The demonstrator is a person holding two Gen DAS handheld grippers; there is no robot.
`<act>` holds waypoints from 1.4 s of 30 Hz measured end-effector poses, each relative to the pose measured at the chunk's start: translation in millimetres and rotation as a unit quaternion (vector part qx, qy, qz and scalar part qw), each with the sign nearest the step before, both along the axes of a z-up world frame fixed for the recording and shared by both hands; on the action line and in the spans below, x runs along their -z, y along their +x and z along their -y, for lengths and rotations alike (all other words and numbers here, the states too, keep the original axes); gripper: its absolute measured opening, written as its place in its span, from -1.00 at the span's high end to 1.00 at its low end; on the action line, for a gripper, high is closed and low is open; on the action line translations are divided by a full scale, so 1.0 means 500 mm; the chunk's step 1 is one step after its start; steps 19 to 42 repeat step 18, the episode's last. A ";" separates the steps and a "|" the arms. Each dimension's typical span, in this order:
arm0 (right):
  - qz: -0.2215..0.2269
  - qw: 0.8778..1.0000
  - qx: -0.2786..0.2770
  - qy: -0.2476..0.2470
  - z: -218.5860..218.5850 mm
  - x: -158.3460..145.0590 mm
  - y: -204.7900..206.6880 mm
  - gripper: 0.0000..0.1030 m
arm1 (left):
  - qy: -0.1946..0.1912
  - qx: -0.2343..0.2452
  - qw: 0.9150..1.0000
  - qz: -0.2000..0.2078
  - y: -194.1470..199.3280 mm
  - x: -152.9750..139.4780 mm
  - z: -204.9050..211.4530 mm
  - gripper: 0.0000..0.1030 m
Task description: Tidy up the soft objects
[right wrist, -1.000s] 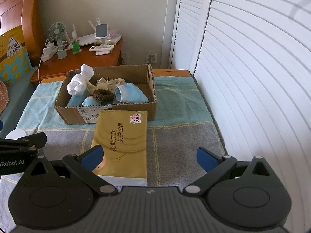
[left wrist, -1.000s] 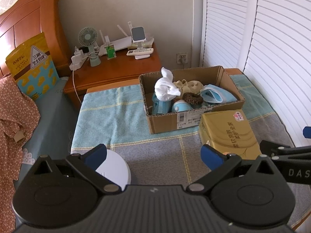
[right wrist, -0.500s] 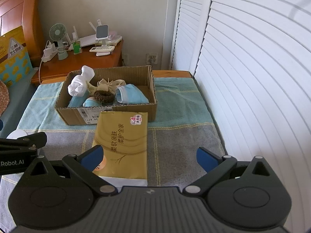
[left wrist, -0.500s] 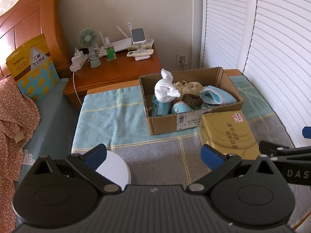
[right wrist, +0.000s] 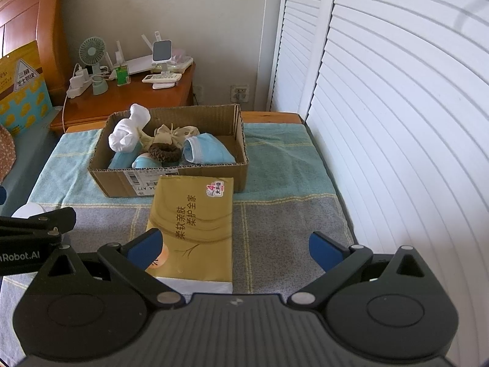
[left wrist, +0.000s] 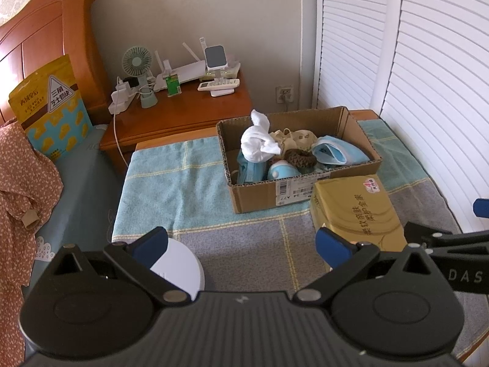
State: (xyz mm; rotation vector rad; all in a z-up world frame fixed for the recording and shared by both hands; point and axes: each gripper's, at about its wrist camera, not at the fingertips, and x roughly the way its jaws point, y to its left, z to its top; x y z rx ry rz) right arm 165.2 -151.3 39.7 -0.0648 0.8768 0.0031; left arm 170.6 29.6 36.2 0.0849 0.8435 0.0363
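An open brown cardboard box point(right wrist: 171, 165) sits on the blue-and-grey checked towel point(left wrist: 189, 180) that covers the surface, and it holds the soft things. At its left end a knotted white cloth bundle point(right wrist: 128, 130) stands highest, resting on a folded light-blue fabric piece point(left wrist: 249, 168). A beige crumpled cloth pouch point(right wrist: 171, 133) lies toward the back, a dark brown fuzzy scrunchie point(right wrist: 164, 152) lies in the middle, and a small round light-blue item point(left wrist: 282, 169) with a white patch sits against the front wall. A light-blue fabric piece shaped like a cup point(right wrist: 206, 153) fills the right part of the box. A printed white shipping label point(left wrist: 295, 191) is stuck on the front wall.

A gold soft pack of tissues point(right wrist: 195, 223) with printed characters lies flat on the towel, its far end touching the front of the box.

The left tool point(left wrist: 241, 243) hangs over the grey part of the towel with its blue-padded fingers spread wide and nothing between them; a white round disc point(left wrist: 180, 267) lies under its left finger. The right tool point(right wrist: 233, 249) is also spread wide and empty, with its left finger point(right wrist: 143, 249) over the near corner of the tissue pack.

Behind the surface stands a wooden nightstand point(left wrist: 183, 116) carrying a small green desk fan point(left wrist: 137, 61), a white router point(left wrist: 183, 73) and a white remote control point(left wrist: 218, 85). White louvred shutters point(right wrist: 382, 122) run along the right side. To the left are a wooden headboard point(left wrist: 45, 52), a yellow printed bag point(left wrist: 49, 104) and a rust-coloured dotted garment point(left wrist: 21, 189).
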 end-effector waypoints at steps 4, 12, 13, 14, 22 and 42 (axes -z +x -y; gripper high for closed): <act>0.001 1.000 0.000 0.000 0.001 -0.001 0.000 -1.00 | 0.000 0.000 1.000 0.000 -0.001 0.000 0.001 -0.99; 0.003 1.000 0.002 0.001 0.002 -0.004 -0.002 -1.00 | 0.000 0.001 1.000 0.001 -0.001 -0.002 0.002 -0.99; 0.003 1.000 0.002 0.001 0.003 -0.003 -0.003 -1.00 | 0.000 0.001 1.000 0.001 -0.001 -0.002 0.002 -0.99; 0.003 1.000 0.001 0.001 0.003 -0.003 -0.003 -1.00 | 0.000 0.001 1.000 0.001 -0.001 -0.002 0.002 -0.99; 0.005 1.000 0.000 0.003 0.004 -0.003 -0.004 -1.00 | 0.000 0.001 1.000 0.001 -0.002 -0.002 0.003 -0.99; 0.005 1.000 0.000 0.003 0.004 -0.003 -0.004 -1.00 | 0.000 0.001 1.000 0.001 -0.002 -0.002 0.003 -0.99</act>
